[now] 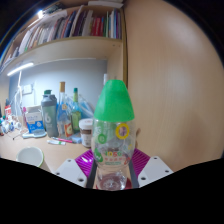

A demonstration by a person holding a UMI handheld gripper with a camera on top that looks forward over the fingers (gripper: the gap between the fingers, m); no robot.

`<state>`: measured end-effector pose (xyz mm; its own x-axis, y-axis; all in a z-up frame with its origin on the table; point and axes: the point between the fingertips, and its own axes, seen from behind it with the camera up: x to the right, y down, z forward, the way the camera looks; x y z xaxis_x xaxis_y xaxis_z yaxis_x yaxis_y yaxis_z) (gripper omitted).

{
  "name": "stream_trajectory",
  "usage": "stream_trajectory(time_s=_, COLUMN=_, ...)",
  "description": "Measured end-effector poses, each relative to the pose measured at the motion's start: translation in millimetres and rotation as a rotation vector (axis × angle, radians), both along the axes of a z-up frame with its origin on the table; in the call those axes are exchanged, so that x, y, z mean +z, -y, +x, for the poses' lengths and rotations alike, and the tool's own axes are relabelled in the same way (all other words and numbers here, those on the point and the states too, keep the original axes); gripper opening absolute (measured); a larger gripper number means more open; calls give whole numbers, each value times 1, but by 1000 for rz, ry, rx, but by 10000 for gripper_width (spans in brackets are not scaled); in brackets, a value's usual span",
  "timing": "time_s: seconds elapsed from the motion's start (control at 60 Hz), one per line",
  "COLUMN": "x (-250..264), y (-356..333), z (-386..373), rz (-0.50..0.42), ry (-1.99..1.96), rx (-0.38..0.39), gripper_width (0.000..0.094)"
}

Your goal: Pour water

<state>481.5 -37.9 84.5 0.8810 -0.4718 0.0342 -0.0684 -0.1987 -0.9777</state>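
**Green-capped bottle held between the fingers above the desk**

Starting at the left, we see a white cup (30, 156) standing on the wooden desk (62, 150), near its front. Behind it a cluster of containers lines the back of the desk: a grey flask (49, 114), a green glass bottle (74, 108) and a few smaller items we cannot make out. A strip light (20, 69) glows under the bookshelf (75, 24), which is packed with books.

Moving to the middle, we find the task's thing: a clear bottle (113, 150) with a green cap (114, 101) and a printed pattern on its body. It stands upright between our gripper (113, 172) fingers, whose magenta pads (146, 160) sit against its lower body on either side, so the gripper appears clamped on it. The bottle's base is hidden below, so we cannot tell whether it rests on anything.

To the right, a plain tan wall (175, 80) fills the view beyond the bottle.
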Motion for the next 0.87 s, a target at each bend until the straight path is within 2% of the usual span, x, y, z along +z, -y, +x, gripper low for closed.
stream_trajectory(time_s=0.05, x=-14, y=4, z=0, rz=-82, ry=-47, rx=-9, gripper_width=605)
stream_trajectory(time_s=0.083, x=-23, y=11, z=-5, rz=-127, ry=-85, rx=-13, gripper_width=731)
stream_trajectory(time_s=0.117, x=-23, y=17, z=-12, rz=-133, ry=-106, rx=-7, gripper_width=857)
stream_trajectory(time_s=0.133, x=-21, y=20, z=-15, rz=-129, ry=-114, rx=-3, gripper_width=864)
stream_trajectory(time_s=0.183, x=-18, y=37, z=-28, rz=-136, ry=-127, rx=7, gripper_width=831)
stream_trajectory(time_s=0.383, x=14, y=121, z=-101, rz=-195, ry=-109, rx=19, gripper_width=834)
stream_trajectory(time_s=0.533, x=54, y=192, z=-176, rz=-202, ry=-136, rx=34, gripper_width=836)
stream_trajectory(time_s=0.867, x=148, y=311, z=-322, rz=-157, ry=-118, rx=85, gripper_width=847)
